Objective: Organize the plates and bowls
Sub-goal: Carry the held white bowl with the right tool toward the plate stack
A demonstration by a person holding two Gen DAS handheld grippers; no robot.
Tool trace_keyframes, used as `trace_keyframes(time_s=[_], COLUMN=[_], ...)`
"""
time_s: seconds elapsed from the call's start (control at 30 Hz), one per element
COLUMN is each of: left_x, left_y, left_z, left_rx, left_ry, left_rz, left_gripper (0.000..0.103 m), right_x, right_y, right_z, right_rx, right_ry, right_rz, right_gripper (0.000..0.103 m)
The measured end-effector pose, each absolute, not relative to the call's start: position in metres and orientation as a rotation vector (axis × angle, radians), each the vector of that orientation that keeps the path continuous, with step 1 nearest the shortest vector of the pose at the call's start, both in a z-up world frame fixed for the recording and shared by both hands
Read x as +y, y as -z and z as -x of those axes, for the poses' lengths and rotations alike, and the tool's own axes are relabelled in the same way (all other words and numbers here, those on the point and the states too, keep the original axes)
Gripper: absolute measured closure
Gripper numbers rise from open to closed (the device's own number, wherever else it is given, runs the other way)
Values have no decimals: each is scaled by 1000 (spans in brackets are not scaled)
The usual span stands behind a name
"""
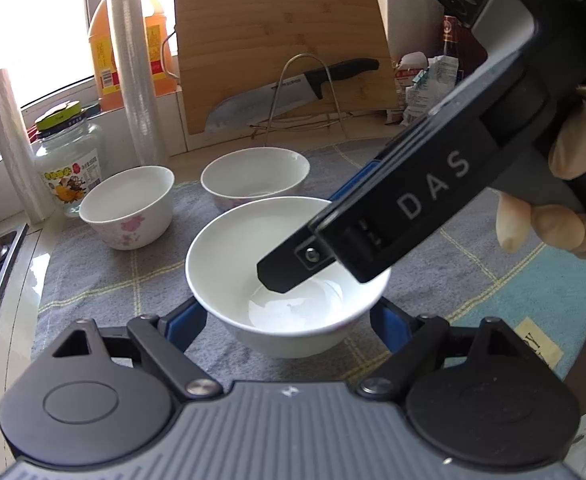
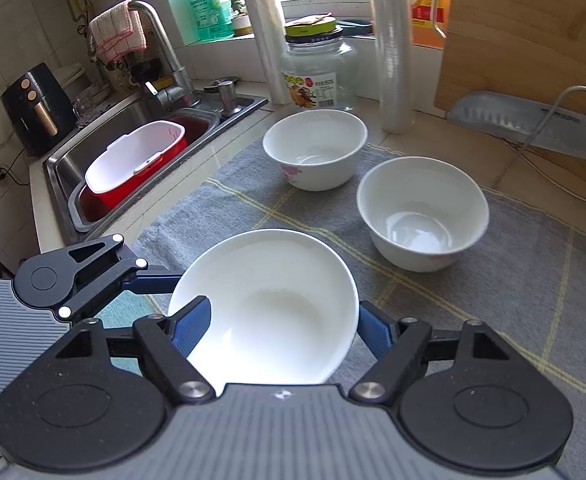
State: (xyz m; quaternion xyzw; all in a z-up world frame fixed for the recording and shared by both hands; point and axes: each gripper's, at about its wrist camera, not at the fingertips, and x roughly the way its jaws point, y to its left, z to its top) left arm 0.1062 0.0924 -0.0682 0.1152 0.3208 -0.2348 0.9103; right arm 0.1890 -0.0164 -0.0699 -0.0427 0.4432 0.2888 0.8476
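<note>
A plain white bowl (image 1: 253, 264) (image 2: 269, 304) sits between the blue fingers of my left gripper (image 1: 287, 318), which touch its two sides. My right gripper (image 1: 321, 224) comes in from the upper right, held by a gloved hand (image 1: 573, 148). One of its fingers (image 1: 281, 272) is inside the bowl and the other is outside the far rim. In the right wrist view my right gripper (image 2: 283, 320) has its left finger over the rim and its right finger against the outer wall. Two white flowered bowls (image 1: 127, 208) (image 1: 255, 176) (image 2: 315, 148) (image 2: 423, 212) stand upright behind on the grey checked cloth (image 2: 493, 300).
A cutting board (image 1: 281, 52) and a cleaver (image 1: 277, 96) lean on a wire rack at the back. A glass jar (image 2: 319, 76), two film rolls (image 2: 391, 48) (image 2: 265, 36) and an oil jug (image 1: 105, 56) line the windowsill. The sink (image 2: 105, 128) holds a red and white basin (image 2: 133, 160).
</note>
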Motion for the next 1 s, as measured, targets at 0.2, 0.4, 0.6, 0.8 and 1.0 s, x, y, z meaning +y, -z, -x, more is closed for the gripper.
trace_keyframes(time_s=[0.2,0.4,0.6,0.8,1.0], left_x=[65,35,6,-17,-35], left_y=[67,67,67,69,73], left_z=[-101,-99,-99,-104,-112], left_rx=[657,652,650,654,661], left_ry=[528,575,609,636,660], left_rz=[-252,-266,-276,-280,-284], left_gripper=[15,15,15,15,15], right_x=[-47,-78,-106,-132,-152], right_y=[65,63,62,61,64], right_z=[-176,-164,-157,-154,-153], right_rx=[925,924,921,922,925], right_ry=[-571,-522,-482,-455,-429], right_rz=[72,67,56,45,35], right_gripper=[19,19,19,19,19])
